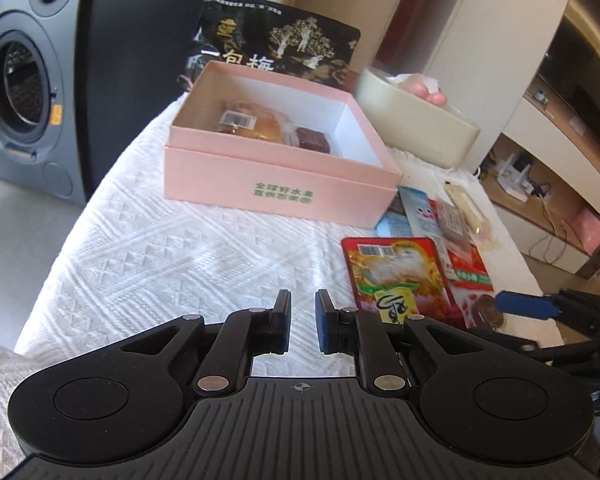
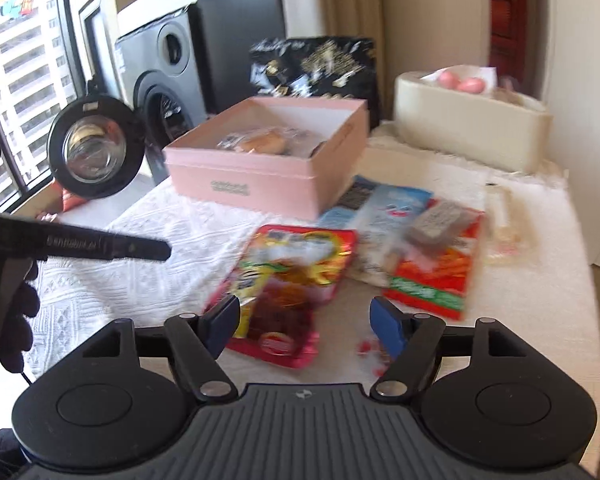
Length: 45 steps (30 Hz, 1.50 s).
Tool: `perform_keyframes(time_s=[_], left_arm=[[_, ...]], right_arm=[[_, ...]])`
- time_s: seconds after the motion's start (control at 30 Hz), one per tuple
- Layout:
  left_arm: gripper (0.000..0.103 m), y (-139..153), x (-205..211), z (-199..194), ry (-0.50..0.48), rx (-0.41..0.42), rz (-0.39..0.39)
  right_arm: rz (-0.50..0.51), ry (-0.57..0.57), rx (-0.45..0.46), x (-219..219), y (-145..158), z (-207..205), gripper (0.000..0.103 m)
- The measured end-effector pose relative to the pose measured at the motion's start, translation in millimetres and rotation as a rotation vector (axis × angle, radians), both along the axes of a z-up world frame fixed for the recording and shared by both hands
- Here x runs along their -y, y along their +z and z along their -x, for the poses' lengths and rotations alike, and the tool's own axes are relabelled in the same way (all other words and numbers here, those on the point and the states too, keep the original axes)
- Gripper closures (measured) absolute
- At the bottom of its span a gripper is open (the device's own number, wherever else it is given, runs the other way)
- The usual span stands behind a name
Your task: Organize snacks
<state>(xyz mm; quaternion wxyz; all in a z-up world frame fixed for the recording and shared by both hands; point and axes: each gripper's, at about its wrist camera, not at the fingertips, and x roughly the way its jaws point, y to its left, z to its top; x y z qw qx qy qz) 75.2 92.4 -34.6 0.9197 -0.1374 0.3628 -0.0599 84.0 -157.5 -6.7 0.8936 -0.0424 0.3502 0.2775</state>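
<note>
An open pink box (image 1: 276, 184) stands on the white cloth and holds a wrapped bun (image 1: 250, 124) and a dark red bar (image 1: 314, 140); it also shows in the right wrist view (image 2: 260, 178). Loose snack packets lie to its right: a red and yellow packet (image 1: 396, 276) (image 2: 296, 280), a blue and white one (image 2: 384, 216), a red one (image 2: 436, 268). My left gripper (image 1: 303, 322) hovers over bare cloth, jaws a small gap apart, empty. My right gripper (image 2: 304, 322) is open, just above the red and yellow packet.
A black snack bag (image 1: 280, 44) stands behind the box. A cream tub (image 2: 472, 128) with pink items sits at the back right. A washing machine (image 1: 24, 92) stands left of the table (image 1: 160, 264). The left gripper's body (image 2: 96, 144) shows at the left in the right wrist view.
</note>
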Motion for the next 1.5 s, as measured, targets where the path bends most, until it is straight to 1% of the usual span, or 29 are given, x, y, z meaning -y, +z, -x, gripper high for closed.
perform_keyframes(time_s=[0.07,0.13,0.2,0.27,0.33,0.4,0.47,0.5,0.57,0.6,0.67,0.73,0.8,0.87,0.9,0.93,1.0,1.07,1.13,1.27,1.37,1.43,1.5], left_arm=[[0.088,1.6,9.6,-0.6,-0.039,-0.005,-0.001],[0.088,3.3,27.0,-2.8,-0.091,-0.004,-0.006],[0.088,5.6,51.3,-6.6,-0.156,0.009,-0.019],[0.087,7.5,78.8,-12.2,-0.217,0.029,-0.056],[0.084,7.2,106.9,-15.6,-0.268,0.058,-0.133],[0.083,2.3,129.1,-16.8,-0.301,0.076,-0.243],[0.082,-5.7,138.2,-16.1,-0.303,0.077,-0.345],[0.080,-7.1,137.2,-13.6,-0.305,0.096,-0.381],[0.062,-8.0,125.5,-12.7,-0.290,0.093,-0.408],[0.058,-8.7,117.3,-12.5,-0.277,0.090,-0.411],[0.046,-9.7,99.4,-15.7,-0.261,0.082,-0.410],[0.045,-9.7,89.1,-17.2,-0.253,0.071,-0.393],[0.046,-11.1,88.0,-18.6,-0.287,0.050,-0.371],[0.046,-12.0,94.3,-17.5,-0.319,0.068,-0.406],[0.046,-12.2,96.2,-18.4,-0.331,0.071,-0.409],[0.046,-13.0,97.4,-20.2,-0.339,0.072,-0.399],[0.045,-13.6,94.5,-25.7,-0.341,0.065,-0.356],[0.039,-15.1,90.0,-30.6,-0.330,0.054,-0.310],[0.035,-16.5,84.3,-34.4,-0.319,0.044,-0.274],[0.026,-20.9,84.7,-37.1,-0.316,0.038,-0.280],[0.025,-23.0,83.8,-40.4,-0.337,0.037,-0.262],[0.022,-23.5,80.0,-43.6,-0.331,0.024,-0.234],[0.021,-24.3,78.9,-45.6,-0.327,0.019,-0.226]], right_arm=[[0.021,-0.004,0.011,-5.9,-1.0,0.3,0.031],[0.038,-0.027,0.034,0.4,-0.2,0.1,0.031],[0.056,-0.084,0.049,16.5,-0.9,-2.2,0.031],[0.070,-0.154,0.055,36.3,-5.3,-6.1,0.031],[0.070,-0.236,0.035,57.5,-13.0,-12.5,0.031],[0.048,-0.301,-0.003,76.1,-22.3,-18.4,0.031],[0.016,-0.334,-0.045,89.1,-33.2,-22.0,0.030],[-0.022,-0.342,-0.052,94.7,-37.8,-22.0,0.028],[-0.083,-0.357,-0.064,103.8,-44.1,-20.5,0.026],[-0.096,-0.357,-0.065,106.5,-45.4,-20.5,0.026],[-0.100,-0.355,-0.062,106.7,-46.2,-18.4,0.025],[-0.103,-0.351,-0.059,105.6,-47.2,-18.5,0.024],[-0.106,-0.349,-0.059,104.0,-46.5,-19.4,0.023],[-0.110,-0.348,-0.059,104.2,-46.5,-19.5,0.023],[-0.110,-0.348,-0.059,104.6,-46.3,-19.3,0.023],[-0.110,-0.348,-0.058,104.5,-46.4,-19.3,0.023],[-0.110,-0.348,-0.059,104.7,-46.4,-19.3,0.023],[-0.112,-0.347,-0.058,104.9,-46.3,-19.2,0.022],[-0.112,-0.346,-0.058,104.8,-46.5,-19.2,0.022],[-0.109,-0.344,-0.057,104.5,-46.4,-18.6,0.022],[-0.108,-0.343,-0.057,103.9,-46.4,-18.4,0.021],[-0.107,-0.342,-0.057,103.3,-46.3,-18.6,0.021],[-0.107,-0.342,-0.057,103.3,-46.4,-18.4,0.020]])
